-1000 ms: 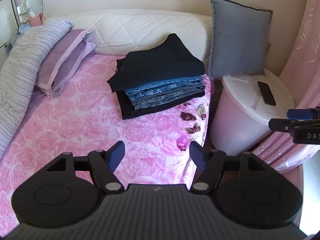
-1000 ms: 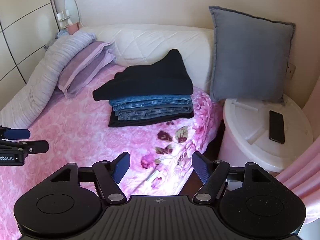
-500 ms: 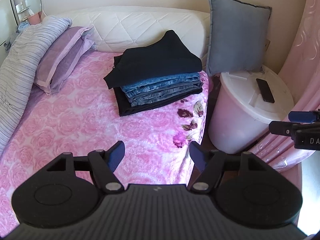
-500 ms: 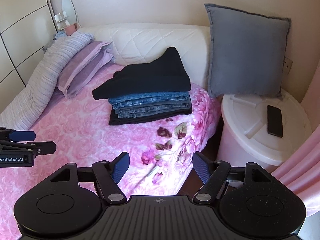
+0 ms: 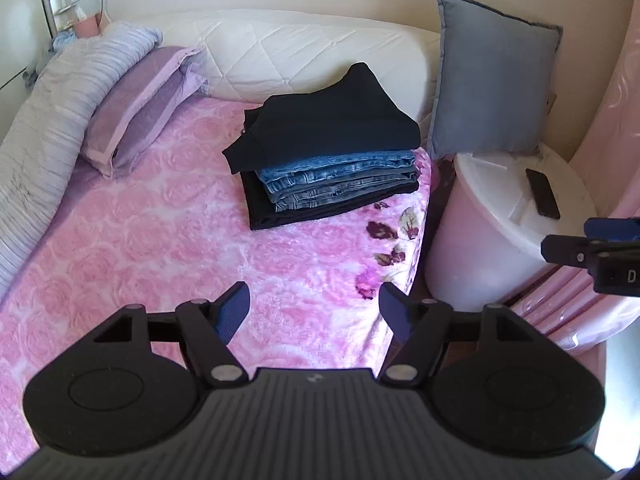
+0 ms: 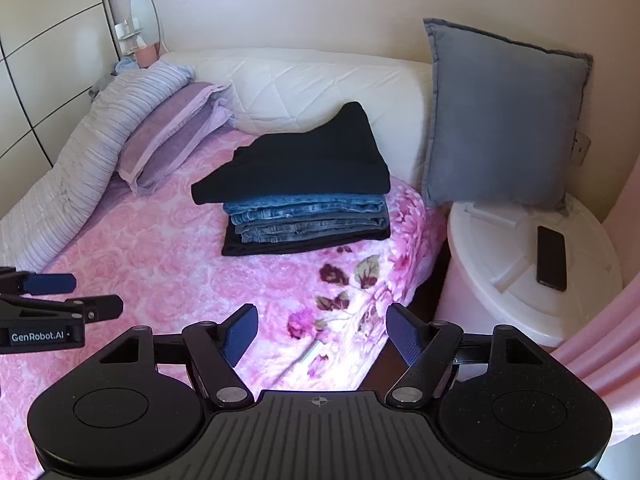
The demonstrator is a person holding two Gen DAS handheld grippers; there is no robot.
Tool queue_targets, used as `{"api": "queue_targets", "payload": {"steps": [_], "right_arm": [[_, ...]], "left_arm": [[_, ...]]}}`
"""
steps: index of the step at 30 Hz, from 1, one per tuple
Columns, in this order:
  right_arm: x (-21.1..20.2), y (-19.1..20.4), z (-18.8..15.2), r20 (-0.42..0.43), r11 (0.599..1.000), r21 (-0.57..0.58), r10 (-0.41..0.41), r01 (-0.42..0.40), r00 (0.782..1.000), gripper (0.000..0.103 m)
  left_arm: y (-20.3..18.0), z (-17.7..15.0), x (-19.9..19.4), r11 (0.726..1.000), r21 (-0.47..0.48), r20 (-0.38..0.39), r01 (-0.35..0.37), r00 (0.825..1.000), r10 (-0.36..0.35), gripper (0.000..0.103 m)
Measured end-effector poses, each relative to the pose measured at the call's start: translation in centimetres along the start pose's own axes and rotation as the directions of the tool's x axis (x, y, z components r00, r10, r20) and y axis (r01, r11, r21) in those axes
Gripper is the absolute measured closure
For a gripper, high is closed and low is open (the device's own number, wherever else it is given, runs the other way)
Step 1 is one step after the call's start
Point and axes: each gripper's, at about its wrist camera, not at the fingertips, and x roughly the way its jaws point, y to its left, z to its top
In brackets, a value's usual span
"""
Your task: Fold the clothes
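On the pink bedspread [image 5: 132, 240], near the headboard [image 5: 304, 48], sits a folded stack of clothes [image 5: 328, 148]: black on top, jeans in the middle, black at btm. Left gripper [image 5: 314, 306] & right gripper [image 6: 322, 326] both hover wide apart w/ nothing held, well short of the stack.

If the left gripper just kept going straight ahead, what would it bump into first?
Probably the pink bedspread: the left gripper, jaws open and empty, points down over it. The stack of folded clothes lies farther along, though depth is hard to judge.
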Motion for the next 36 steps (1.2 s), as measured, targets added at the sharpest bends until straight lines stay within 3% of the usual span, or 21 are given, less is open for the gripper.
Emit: {"api": "queue_targets", "payload": {"steps": [12, 36], "right_arm": [[0.5, 1.1, 0.8, 0.024, 0.998, -0.055, 0.018, -0.016, 1.000, 0.028], [0.3, 0.3, 1.4, 0.074, 0.995, -0.102, 0.013, -0.006, 0.997, 0.028]], "left_arm": [[0.1, -0.2, -0.5, 0.998, -0.030, 0.031, -0.049, 0.998, 0.050, 0.032], [-1.6, 0.7, -1.5, 0.997, -0.015, 0.106, -0.075, 0.991, 0.076, 0.030]]}}
